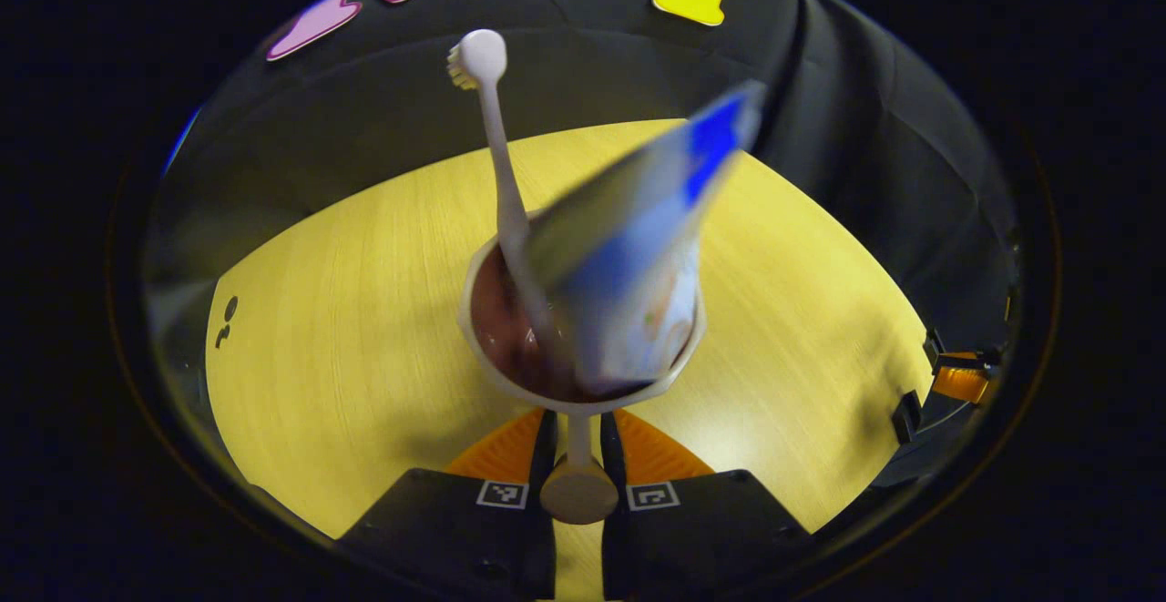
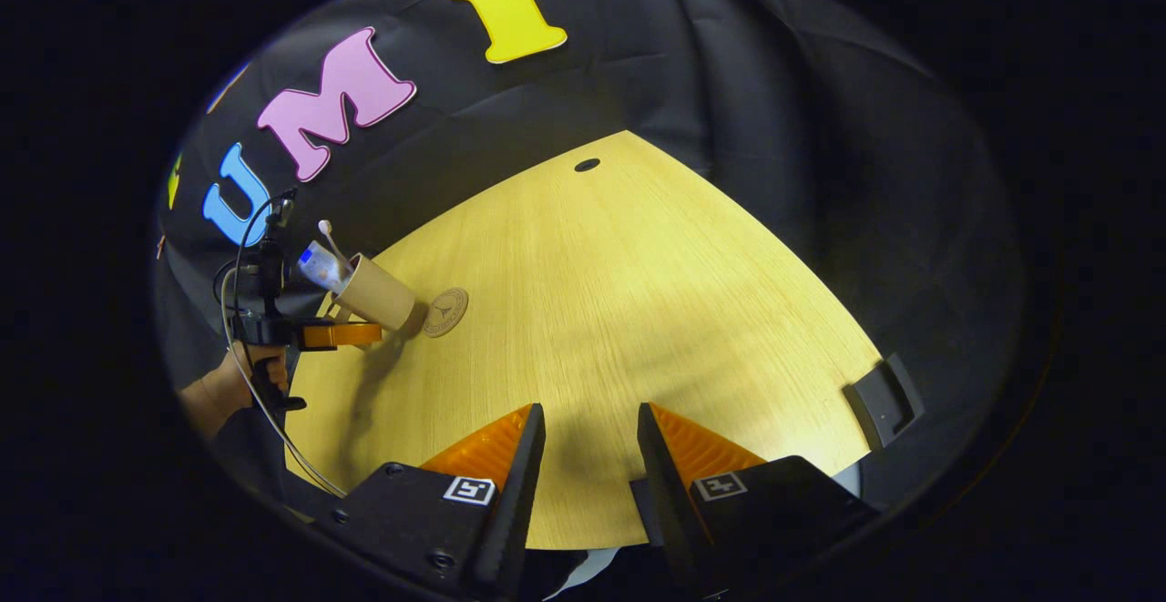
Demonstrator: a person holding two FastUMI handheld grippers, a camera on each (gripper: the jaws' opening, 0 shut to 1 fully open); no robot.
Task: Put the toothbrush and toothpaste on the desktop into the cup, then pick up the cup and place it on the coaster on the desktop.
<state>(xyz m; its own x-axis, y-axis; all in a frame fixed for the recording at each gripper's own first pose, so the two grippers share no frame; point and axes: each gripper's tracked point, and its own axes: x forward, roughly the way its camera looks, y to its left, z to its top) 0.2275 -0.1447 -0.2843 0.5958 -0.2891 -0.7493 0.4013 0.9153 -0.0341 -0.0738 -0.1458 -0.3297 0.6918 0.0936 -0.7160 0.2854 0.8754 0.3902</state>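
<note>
While the left gripper [image 1: 577, 456] has its jaws pinching the cup's handle [image 1: 579, 479], the cup [image 1: 583, 329] hangs tilted above the counter [image 1: 364, 311], off its surface. Inside the cup stand the toothbrush [image 1: 501, 174], head up, and the toothpaste [image 1: 638, 247], leaning against the rim, blurred. In the right gripper view the cup [image 2: 375, 290] sits near the counter's left edge, just beside the round coaster [image 2: 445, 312], not on it; nothing lies between the two. A hand [image 2: 223, 388] holds that far gripper [image 2: 339, 335]. The right gripper [image 2: 588, 456] hovers over the near edge, jaws spread, nothing between them. A dark hole [image 2: 588, 165] marks the far corner; a black clamp [image 2: 882, 402] grips the right edge.
</note>
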